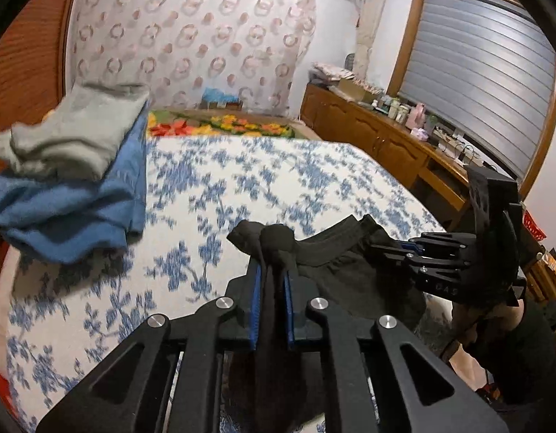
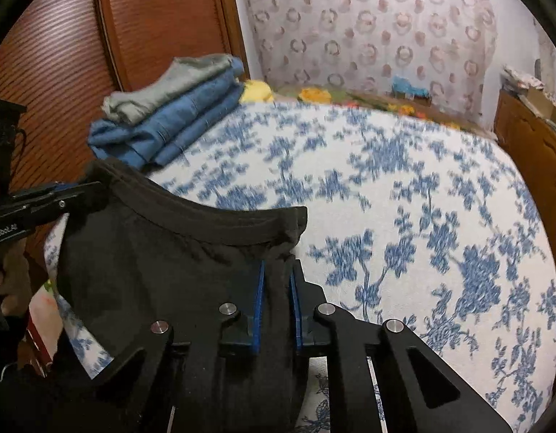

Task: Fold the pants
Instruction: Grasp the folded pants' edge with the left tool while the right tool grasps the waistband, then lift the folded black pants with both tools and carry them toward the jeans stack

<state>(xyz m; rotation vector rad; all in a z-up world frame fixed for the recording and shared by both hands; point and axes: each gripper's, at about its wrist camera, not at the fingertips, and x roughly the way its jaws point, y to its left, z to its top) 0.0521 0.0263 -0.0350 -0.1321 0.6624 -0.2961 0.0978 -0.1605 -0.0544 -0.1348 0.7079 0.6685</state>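
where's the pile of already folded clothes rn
The folded pile, a grey garment on blue denim, sits on the bed's far left side beside the wooden wardrobe, beyond the black pants that both grippers hold.

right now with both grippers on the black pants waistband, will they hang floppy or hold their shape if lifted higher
Probably floppy: the black pants already sag in a curve between the left gripper and right gripper. The cloth bunches where pinched, so it looks thin and light. The legs would likely trail onto the bedsheet.
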